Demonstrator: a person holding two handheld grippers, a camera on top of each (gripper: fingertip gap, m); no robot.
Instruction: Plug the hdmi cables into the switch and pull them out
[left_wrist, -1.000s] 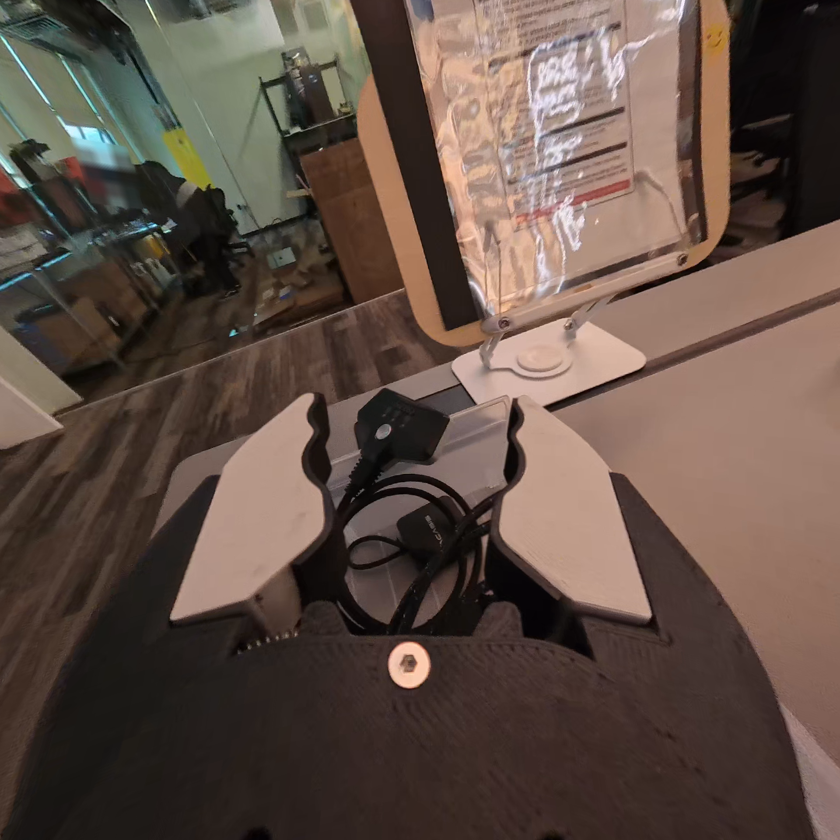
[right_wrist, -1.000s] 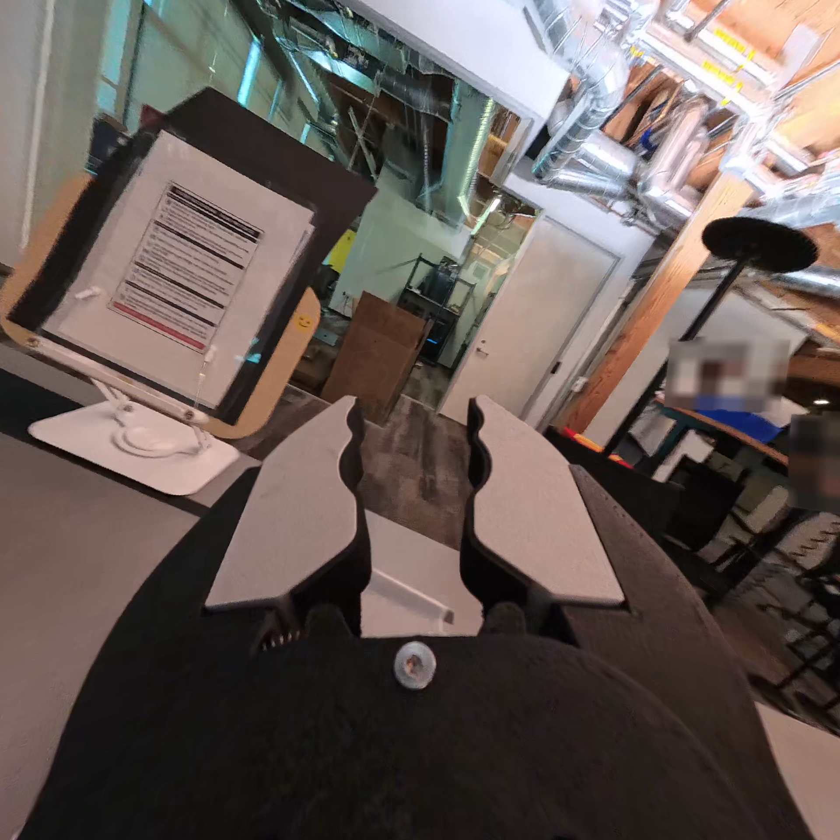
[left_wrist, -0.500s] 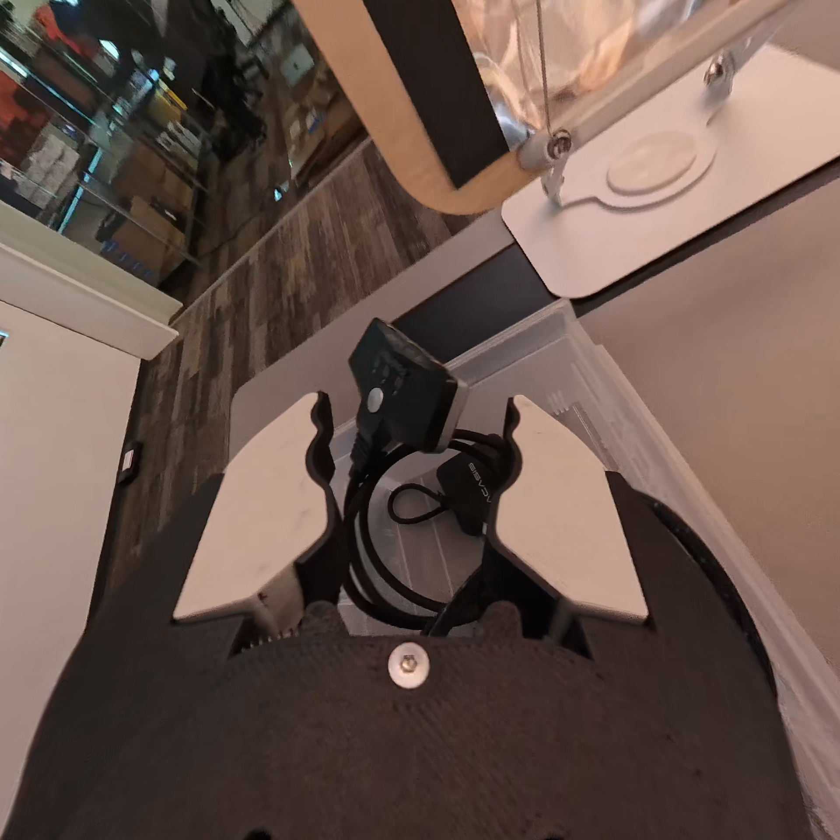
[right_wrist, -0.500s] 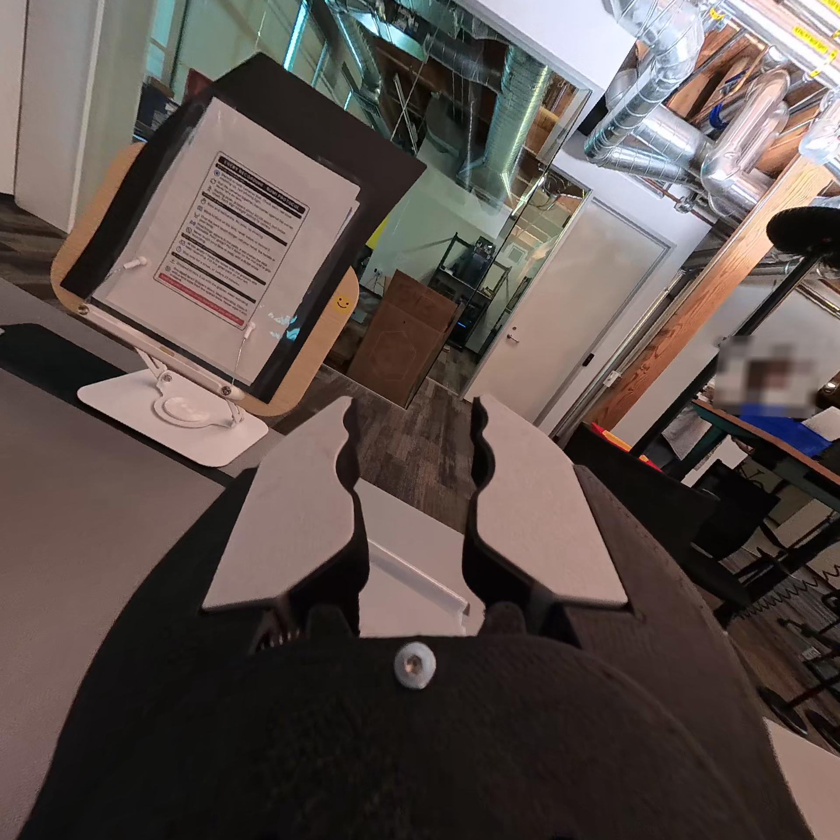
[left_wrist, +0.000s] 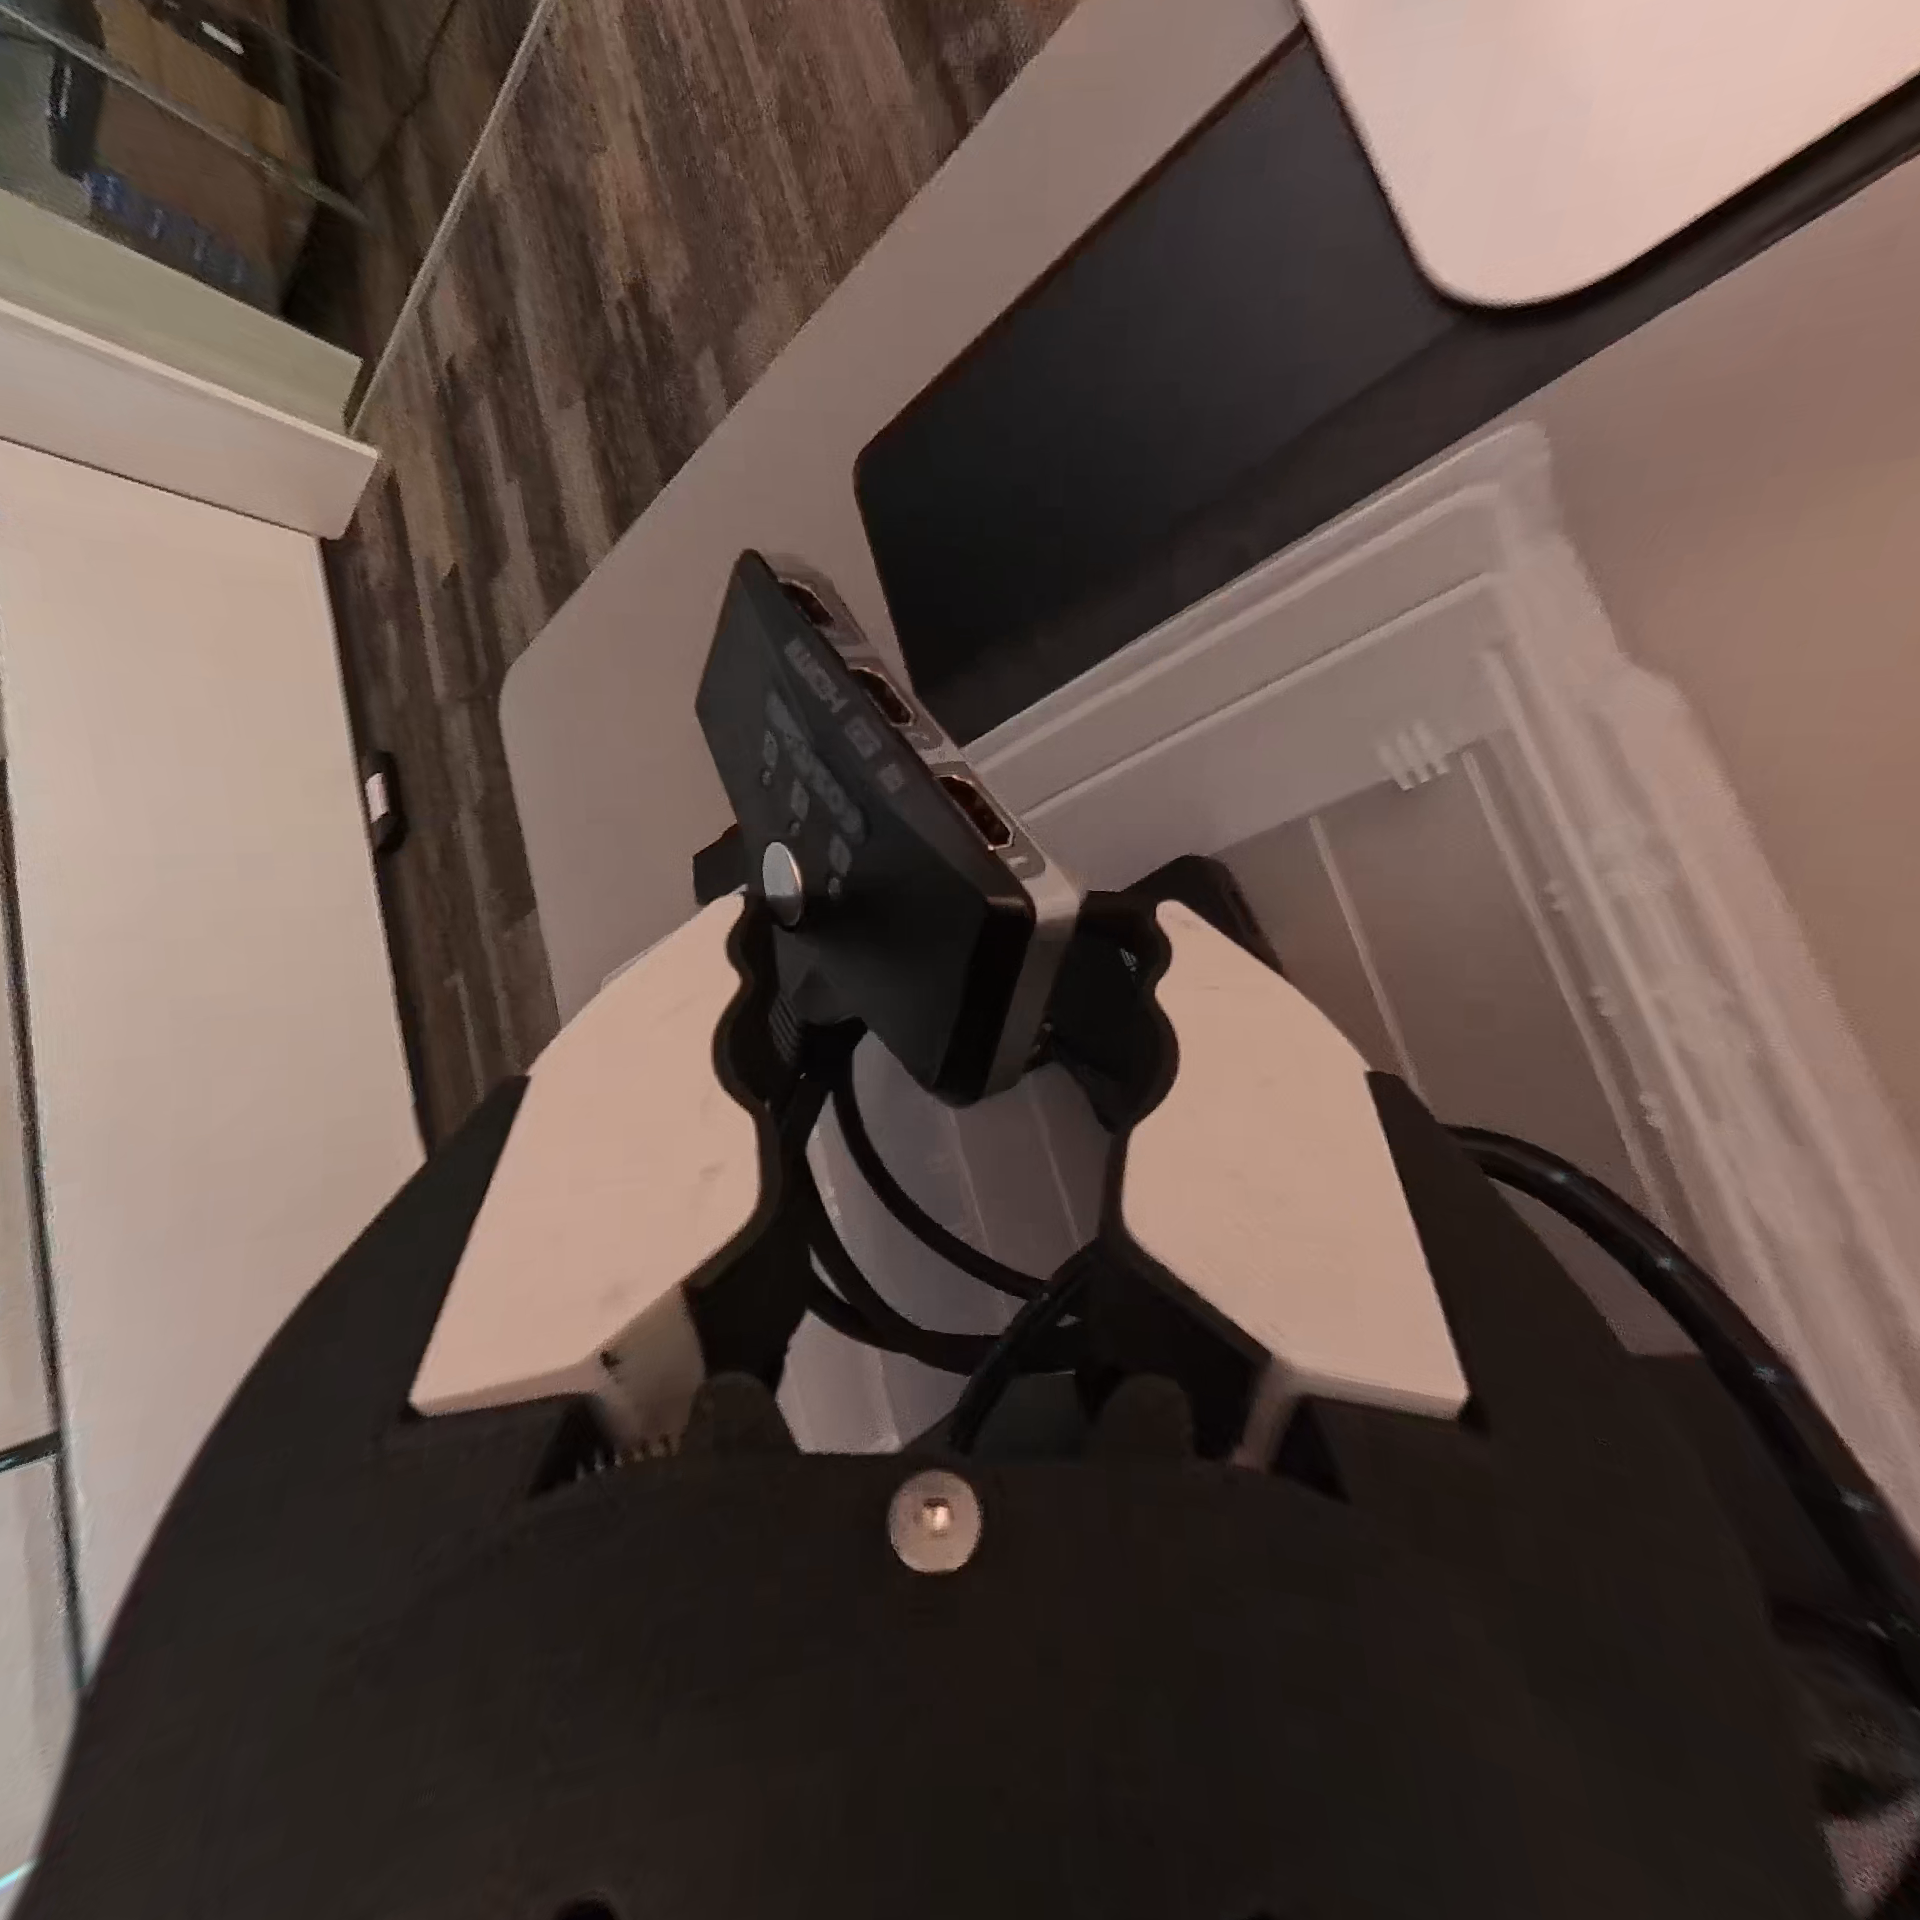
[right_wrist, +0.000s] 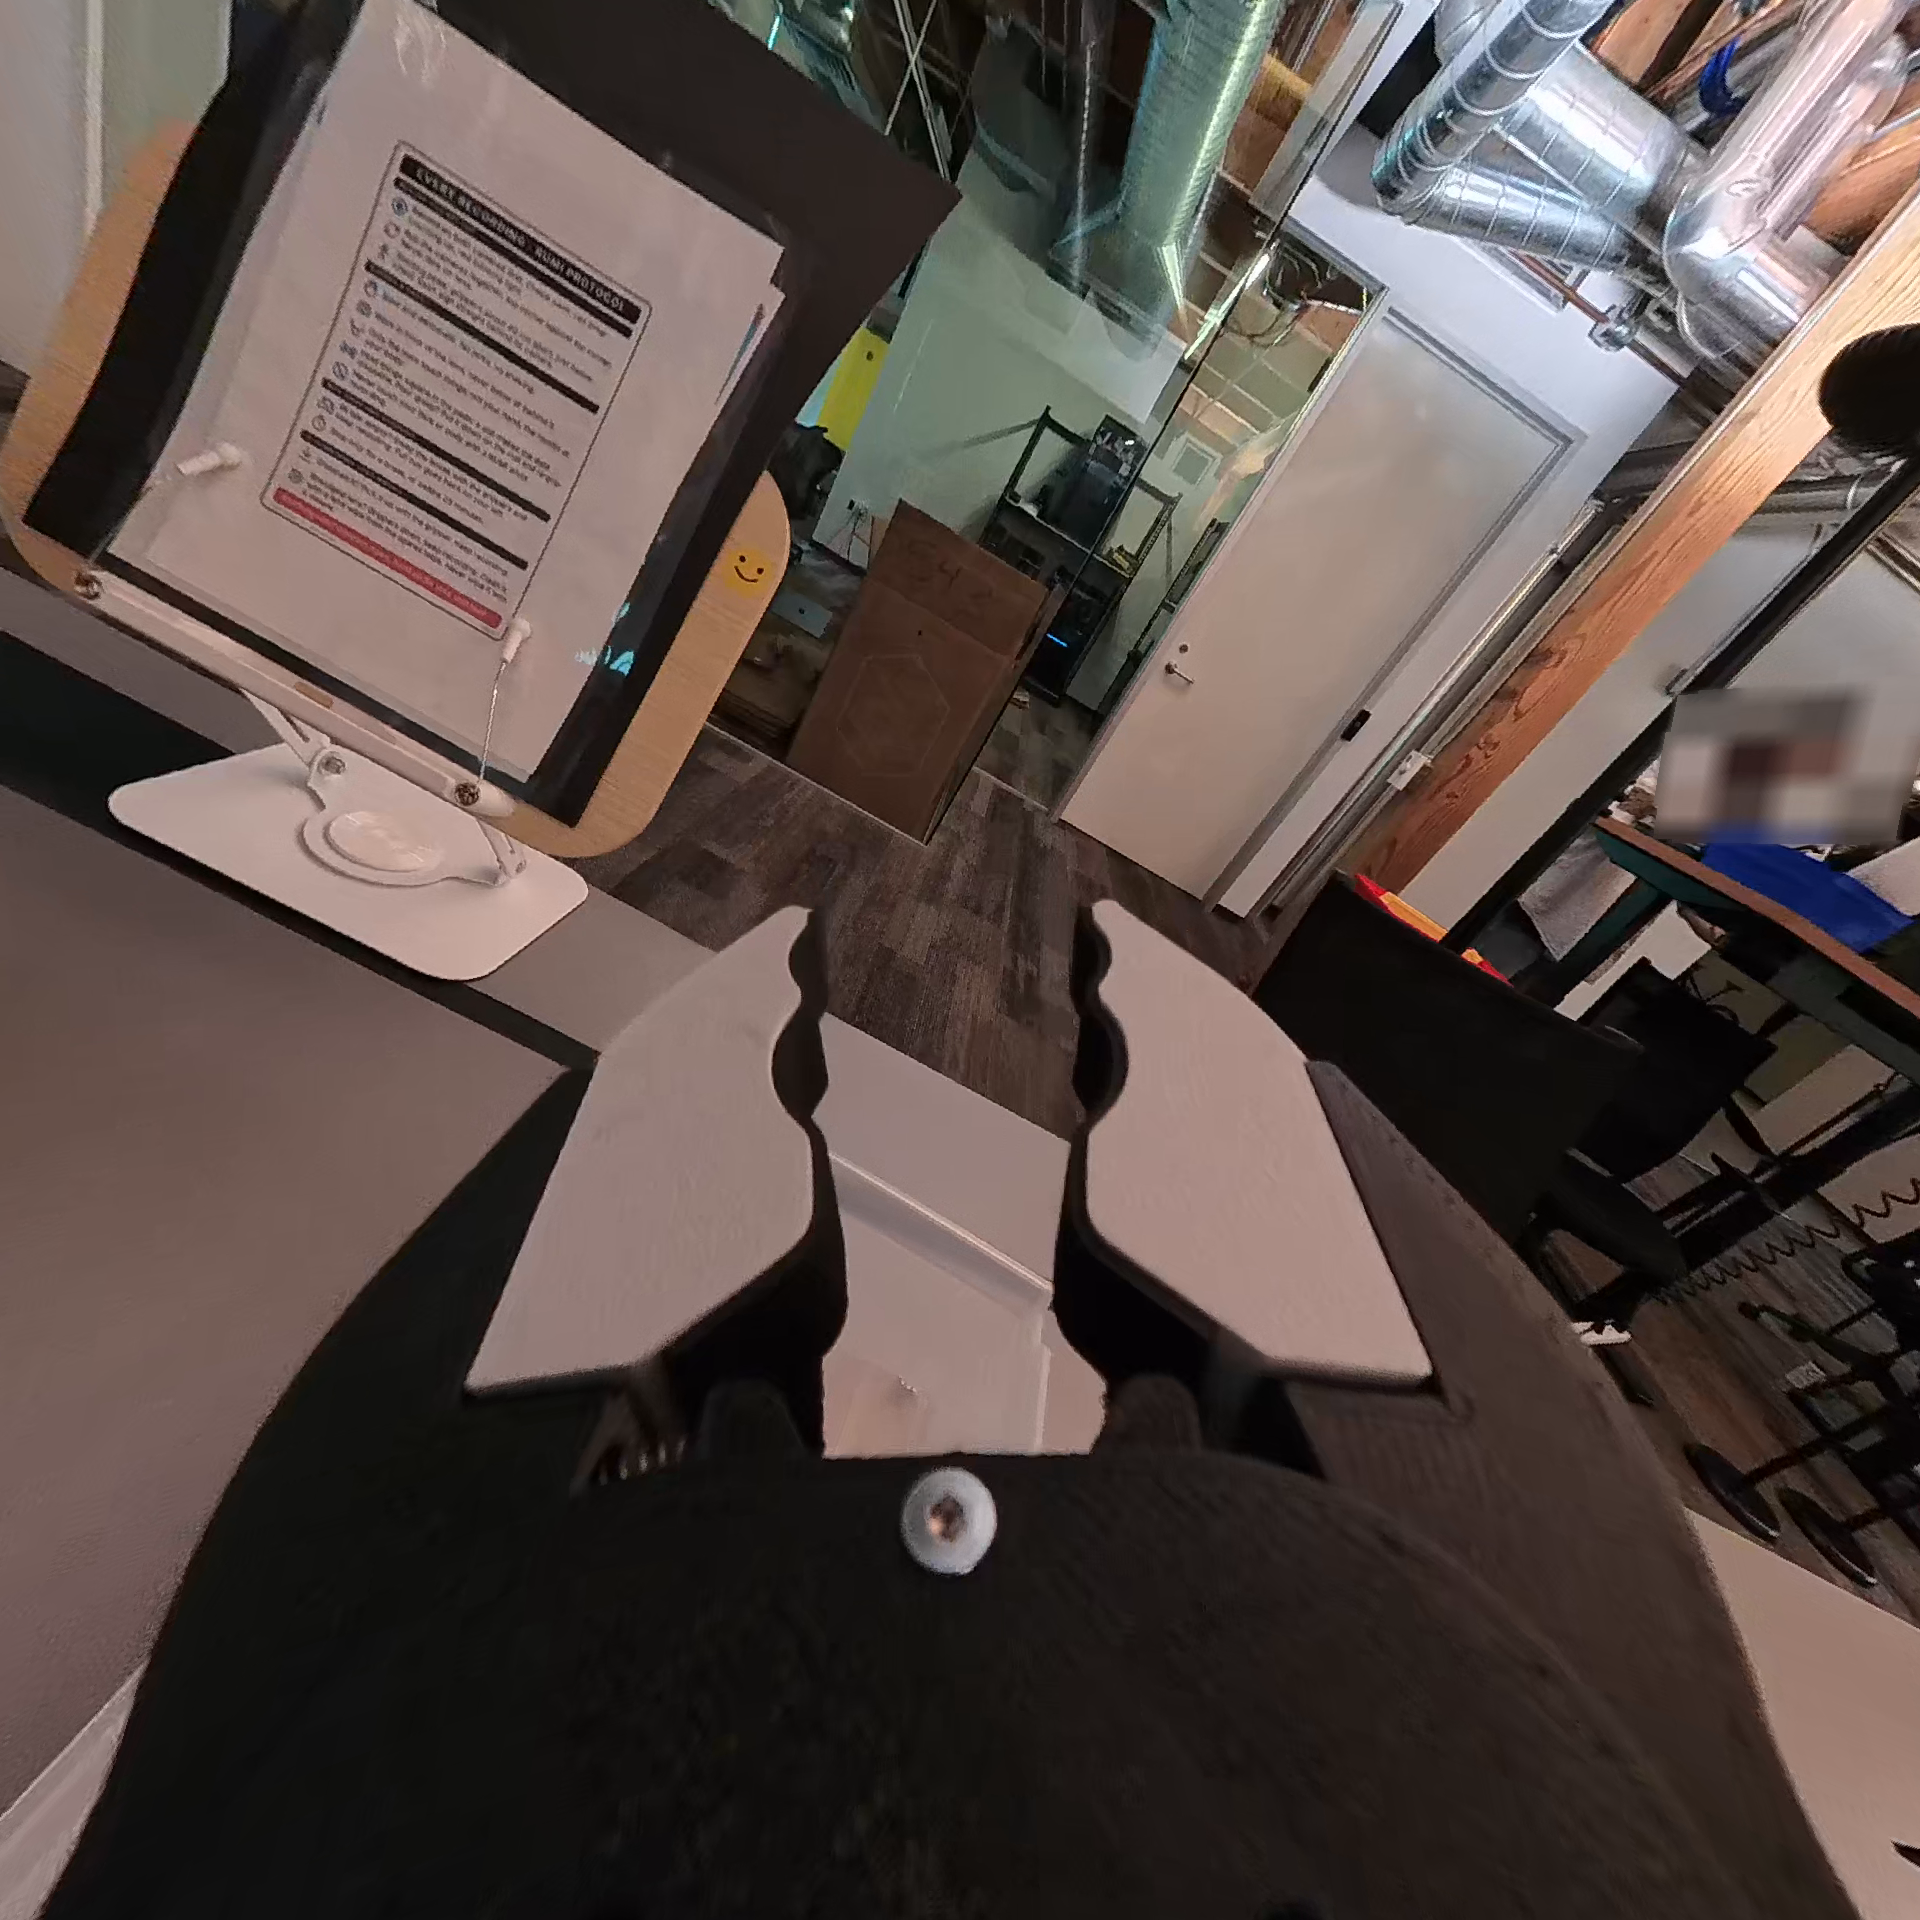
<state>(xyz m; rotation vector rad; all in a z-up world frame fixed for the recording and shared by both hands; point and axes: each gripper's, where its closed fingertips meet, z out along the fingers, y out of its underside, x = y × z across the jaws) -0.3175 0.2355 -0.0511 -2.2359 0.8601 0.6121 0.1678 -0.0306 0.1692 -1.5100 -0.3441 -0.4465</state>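
HDMI switch (left_wrist: 873, 831): small black box with a round button on its face and three ports along one edge, all three empty. It is tilted, its lower end between the fingertips of the left gripper (left_wrist: 951, 997), above a clear plastic bin (left_wrist: 1434, 665). The jaws stand apart on either side of the box; whether they already press on it cannot be told. Its attached lead and a loop of black HDMI cables (left_wrist: 935, 1236) hang below into the bin; another cable (left_wrist: 1662, 1299) runs off behind the right finger. Beyond the bin: grey table (left_wrist: 644, 665), a dark mat (left_wrist: 1143, 447), and the white base of a document stand (right_wrist: 343, 852). Right gripper (right_wrist: 945, 997): released, empty, jaws apart, pointing across the table toward the room. Step in hand, by judgement: fetching the switch out of the bin; no plugging begun. Next move calls for a firm hold on the box, ports facing outward, and the right gripper picking up a cable plug.
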